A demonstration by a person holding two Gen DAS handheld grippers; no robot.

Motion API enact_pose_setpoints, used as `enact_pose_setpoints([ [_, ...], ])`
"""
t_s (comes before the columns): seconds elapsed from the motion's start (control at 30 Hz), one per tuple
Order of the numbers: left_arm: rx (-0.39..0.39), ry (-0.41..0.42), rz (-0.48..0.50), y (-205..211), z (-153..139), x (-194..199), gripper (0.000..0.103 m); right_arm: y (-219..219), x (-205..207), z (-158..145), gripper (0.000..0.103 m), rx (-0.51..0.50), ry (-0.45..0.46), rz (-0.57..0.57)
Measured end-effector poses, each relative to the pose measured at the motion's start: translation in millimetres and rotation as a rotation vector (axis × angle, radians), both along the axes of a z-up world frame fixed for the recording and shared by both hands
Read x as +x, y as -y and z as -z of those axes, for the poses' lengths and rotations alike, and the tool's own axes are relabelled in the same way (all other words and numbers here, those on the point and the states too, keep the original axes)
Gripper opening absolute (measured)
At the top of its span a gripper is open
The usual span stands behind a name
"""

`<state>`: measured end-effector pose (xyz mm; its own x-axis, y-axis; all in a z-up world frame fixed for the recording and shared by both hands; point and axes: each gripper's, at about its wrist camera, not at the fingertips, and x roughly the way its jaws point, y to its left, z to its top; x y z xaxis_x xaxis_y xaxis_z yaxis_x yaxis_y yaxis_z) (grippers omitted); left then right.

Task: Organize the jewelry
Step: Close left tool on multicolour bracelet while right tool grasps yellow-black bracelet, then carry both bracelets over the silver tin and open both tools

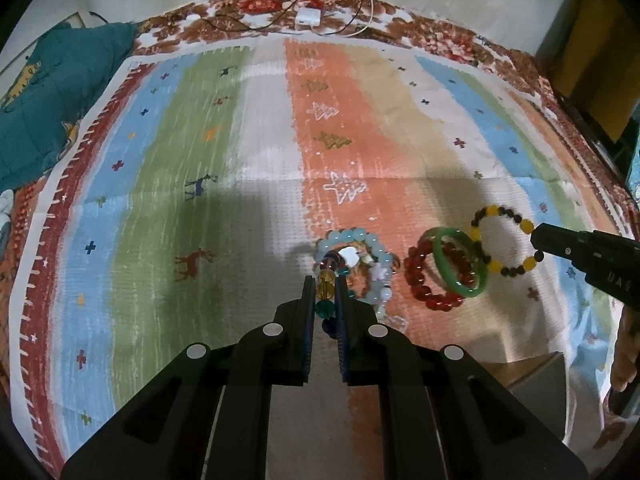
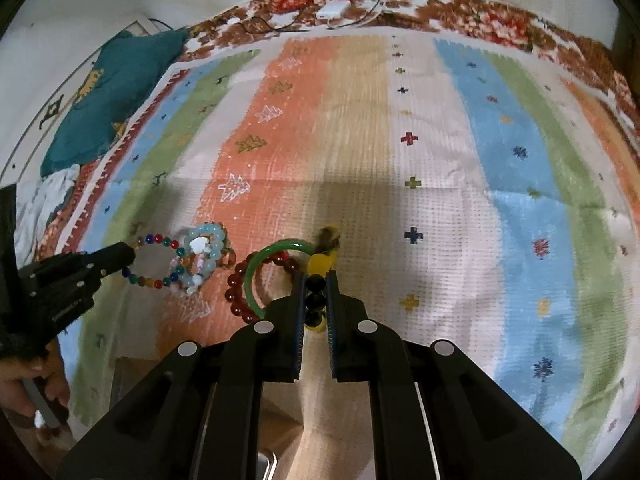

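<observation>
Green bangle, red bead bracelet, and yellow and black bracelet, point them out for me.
green bangle (image 1: 482, 270), left wrist view, right rim.
red bead bracelet (image 1: 416, 284), left wrist view, left beads.
yellow and black bracelet (image 1: 498, 211), left wrist view, top yellow bead.

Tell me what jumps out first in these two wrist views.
Both tongs are shut on beaded bracelets: the left tongs pinch a multicoloured glass-bead bracelet, the right tongs a yellow-and-black bead bracelet. Between them, on the orange band of the striped woven cloth, a green jade-like bangle lies over a red bead bracelet, beside a pale blue bead bracelet.
</observation>
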<state>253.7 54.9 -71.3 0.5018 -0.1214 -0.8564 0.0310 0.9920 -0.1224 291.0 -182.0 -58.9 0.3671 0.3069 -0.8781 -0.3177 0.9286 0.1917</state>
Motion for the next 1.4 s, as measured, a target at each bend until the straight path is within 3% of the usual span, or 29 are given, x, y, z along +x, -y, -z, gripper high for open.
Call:
enact_pose_setpoints([
  [0.27,-0.022,0.022,-0.003,4,-14,-12,0.009,1,-17,-15,0.010,-0.018,0.040,-0.016],
  [0.9,-0.094,0.142,0.074,30,-77,-76,0.009,-4,-92,-94,0.011,0.062,0.210,-0.115],
  [1.4,-0.129,0.168,0.126,46,-86,-115,0.009,0,-137,-93,0.011,0.079,0.203,-0.174],
])
